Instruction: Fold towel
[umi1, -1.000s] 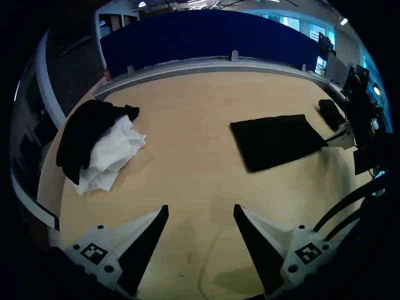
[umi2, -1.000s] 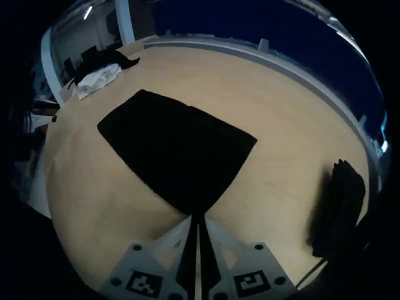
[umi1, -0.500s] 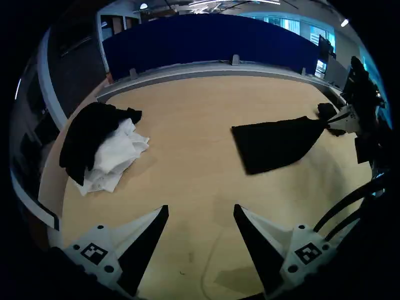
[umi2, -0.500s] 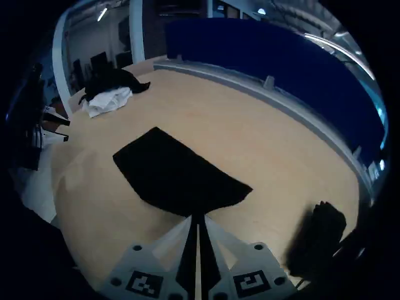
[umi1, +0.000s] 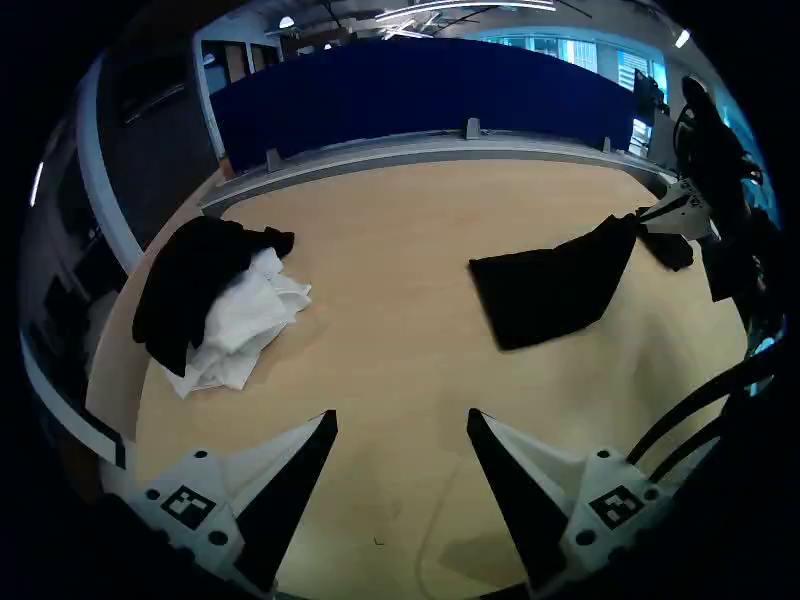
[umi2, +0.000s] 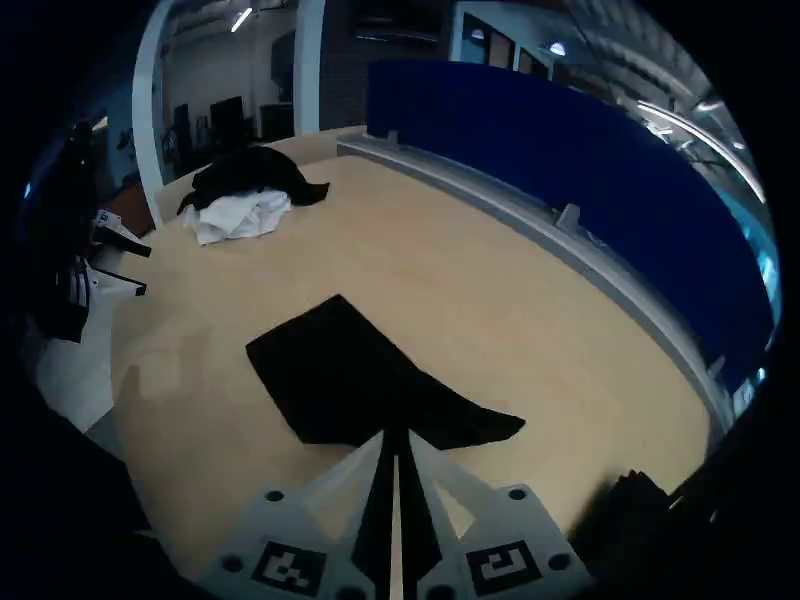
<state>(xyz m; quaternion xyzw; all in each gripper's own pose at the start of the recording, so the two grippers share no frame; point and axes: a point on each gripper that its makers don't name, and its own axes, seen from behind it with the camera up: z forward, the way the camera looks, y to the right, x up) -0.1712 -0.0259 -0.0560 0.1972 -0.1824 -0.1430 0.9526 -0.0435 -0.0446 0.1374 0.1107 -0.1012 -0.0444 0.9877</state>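
A black towel lies on the pale wooden table, its right corner raised off the surface. In the left gripper view the right gripper holds that raised corner at the far right. In the right gripper view the towel spreads out in front of my right gripper, whose fingers are shut on the near corner. My left gripper hovers open over bare table, well short of the towel, with nothing between its fingers. The left gripper also appears at the left edge of the right gripper view.
A heap of black and white cloths sits at the table's left side, also the heap far off in the right gripper view. A dark folded cloth lies near the right edge. A blue partition runs along the table's back.
The right gripper has risen with the towel's corner, peeling that side off the table and drawing it inward. The left gripper has barely moved and stays open.
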